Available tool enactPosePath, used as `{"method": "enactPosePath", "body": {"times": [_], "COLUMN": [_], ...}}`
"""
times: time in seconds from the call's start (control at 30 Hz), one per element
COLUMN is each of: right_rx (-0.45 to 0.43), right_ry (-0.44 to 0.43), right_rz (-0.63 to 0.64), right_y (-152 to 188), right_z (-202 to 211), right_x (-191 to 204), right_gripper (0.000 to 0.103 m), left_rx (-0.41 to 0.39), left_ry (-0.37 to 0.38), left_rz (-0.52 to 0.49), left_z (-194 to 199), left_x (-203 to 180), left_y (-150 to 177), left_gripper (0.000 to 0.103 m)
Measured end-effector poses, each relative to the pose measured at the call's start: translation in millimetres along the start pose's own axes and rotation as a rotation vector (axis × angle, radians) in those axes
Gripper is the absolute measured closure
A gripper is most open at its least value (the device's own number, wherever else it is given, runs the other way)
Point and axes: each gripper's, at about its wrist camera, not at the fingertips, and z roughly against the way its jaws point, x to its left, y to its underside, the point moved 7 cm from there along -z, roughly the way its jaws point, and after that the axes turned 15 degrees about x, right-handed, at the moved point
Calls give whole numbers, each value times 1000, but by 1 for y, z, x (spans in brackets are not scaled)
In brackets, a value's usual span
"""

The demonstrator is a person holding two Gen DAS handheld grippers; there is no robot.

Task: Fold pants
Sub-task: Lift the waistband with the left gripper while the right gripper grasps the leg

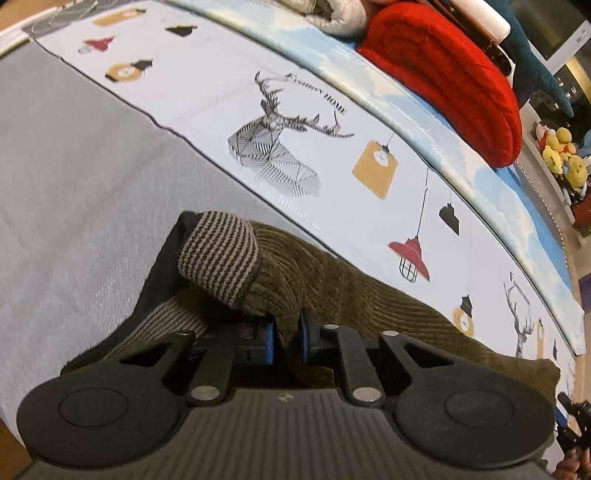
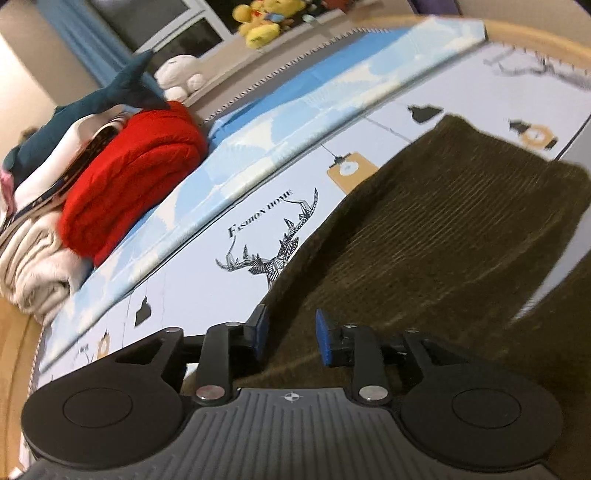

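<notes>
In the left wrist view, the left gripper (image 1: 287, 338) fills the lower part of the frame, its black linkages running up from six o'clock to two blue pads (image 1: 268, 341) set close together. A pinch of olive-brown corduroy stands between them and the pads press on it from both sides, so this gripper is clenched on the pants (image 1: 354, 295). The corduroy spreads from the centre toward four o'clock. At about ten o'clock from the pads, a striped brown ribbed band (image 1: 219, 254) of the pants is folded over, with dark lining beside it. The garment lies on a bed, partly on a grey sheet (image 1: 81, 177) that takes the left half, partly on a white printed cover (image 1: 207, 92) with deer heads, lamps and clocks, running from eleven o'clock down to four o'clock. Beyond it, at one o'clock, sits a folded red blanket (image 1: 447, 74) on a pale blue mat. Yellow plush toys (image 1: 561, 155) sit at three o'clock.

In the right wrist view, the picture is somewhat blurred. The right gripper (image 2: 291, 338) sits at six o'clock with its blue pads (image 2: 324, 341) standing apart; the jaws are released, and corduroy lies under the gap without being pinched. The pants (image 2: 443, 236) cover the right half, from the centre out to two o'clock and four o'clock, resting on the printed cover (image 2: 207, 288). The red blanket (image 2: 133, 177) lies at nine o'clock beside a stack of pale folded cloth (image 2: 33, 266), with a dark teal plush toy (image 2: 110, 96) at ten o'clock and yellow plush toys (image 2: 262, 18) at twelve o'clock.
</notes>
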Motion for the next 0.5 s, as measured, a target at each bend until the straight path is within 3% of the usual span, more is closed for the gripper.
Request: {"method": "enactPosePath", "body": {"times": [0.07,0.27,0.4,0.47,0.5], "right_rx": [20,43,51,41,29], "right_ry": [-17,-17,4,10,9], "right_rz": [-37,-93,-94,-91,-79], "right_y": [-7,-21,-24,-26,-27], "right_z": [-17,-65,-84,-86,-85], "right_x": [-1,6,11,11,12], "right_gripper": [55,54,55,66,94], "left_rx": [-3,7,10,17,19], "left_ry": [-11,-45,-20,-1,1], "left_rz": [6,-32,-33,-34,-40], "left_z": [1,-2,-2,-1,-1], "left_x": [-1,-2,4,5,5], "left_y": [-1,-2,-6,-7,-7], "left_gripper": [88,89,89,89,89]}}
